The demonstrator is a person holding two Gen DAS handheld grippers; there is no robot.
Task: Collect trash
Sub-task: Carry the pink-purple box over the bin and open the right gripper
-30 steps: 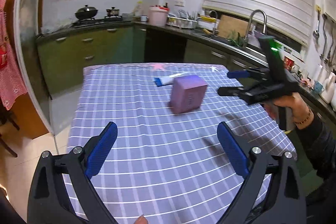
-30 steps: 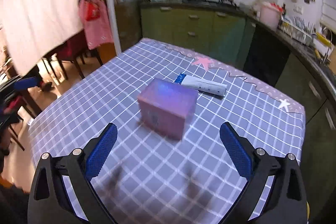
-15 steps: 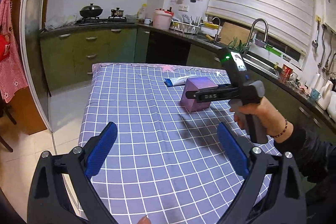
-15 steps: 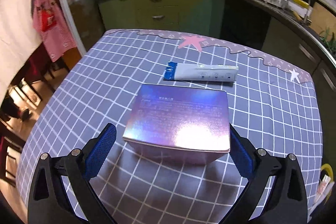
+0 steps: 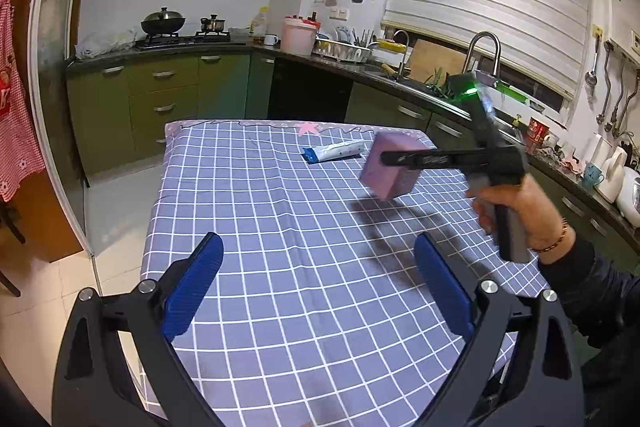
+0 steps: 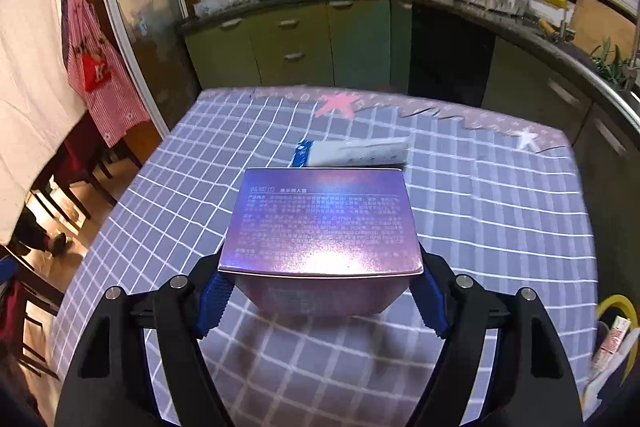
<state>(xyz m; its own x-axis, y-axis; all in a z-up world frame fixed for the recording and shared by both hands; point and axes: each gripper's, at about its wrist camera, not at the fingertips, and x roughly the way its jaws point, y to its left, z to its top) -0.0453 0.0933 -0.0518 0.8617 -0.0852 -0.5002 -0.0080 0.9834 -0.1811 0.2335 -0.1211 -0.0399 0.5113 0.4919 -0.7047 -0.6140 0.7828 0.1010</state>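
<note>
My right gripper is shut on a shiny purple box and holds it just above the checked tablecloth. In the left wrist view the purple box hangs tilted in the right gripper over the table's far right part. A white and blue tube lies on the cloth just beyond the box; it also shows in the left wrist view. My left gripper is open and empty over the near part of the table.
A bag with a yellow rim holding a small tube sits off the table's right edge. Green kitchen cabinets and a counter with a sink tap stand behind. Chairs stand at the left.
My right gripper closed on the purple box and lifted it off the cloth. My left gripper stayed open and drew back a little.
</note>
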